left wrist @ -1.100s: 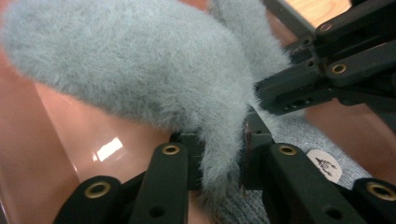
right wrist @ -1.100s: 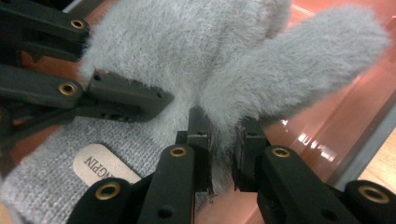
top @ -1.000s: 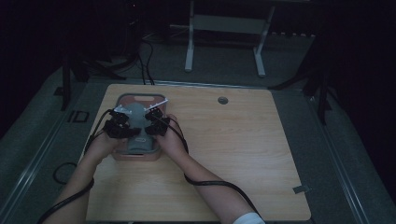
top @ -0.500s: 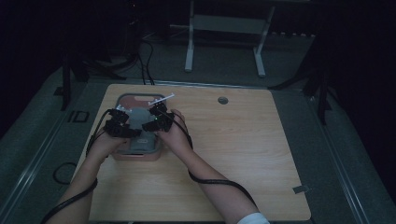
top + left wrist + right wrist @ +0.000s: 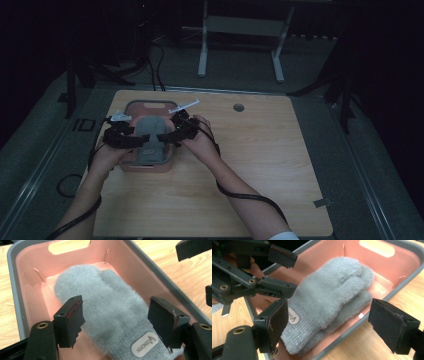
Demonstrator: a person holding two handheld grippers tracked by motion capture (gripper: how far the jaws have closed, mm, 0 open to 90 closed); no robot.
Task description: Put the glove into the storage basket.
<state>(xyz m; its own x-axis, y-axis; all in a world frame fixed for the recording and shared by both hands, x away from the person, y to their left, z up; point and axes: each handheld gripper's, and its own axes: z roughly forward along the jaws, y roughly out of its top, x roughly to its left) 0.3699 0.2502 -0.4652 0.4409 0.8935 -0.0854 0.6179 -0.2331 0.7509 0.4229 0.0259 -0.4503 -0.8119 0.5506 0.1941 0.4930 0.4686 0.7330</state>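
Grey mittens (image 5: 112, 312) lie flat in pink bin (image 5: 131, 107) at table's (image 5: 260, 165) left-rear corner, long axis front-to-back, cuffs toward person. L gripper (image 5: 115, 322) & R gripper (image 5: 327, 327) just opened, both spread, nothing pinched, flanking the cuffs; equally near.

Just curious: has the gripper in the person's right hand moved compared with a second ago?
Yes. The right gripper has drawn back off the grey mitten toward the pink bin's right rim, jaws just opened, nothing between them.

Mittens (image 5: 110, 312) lie stacked in bin (image 5: 131, 106) at table's (image 5: 260, 165) left rear; grippers flank bin.
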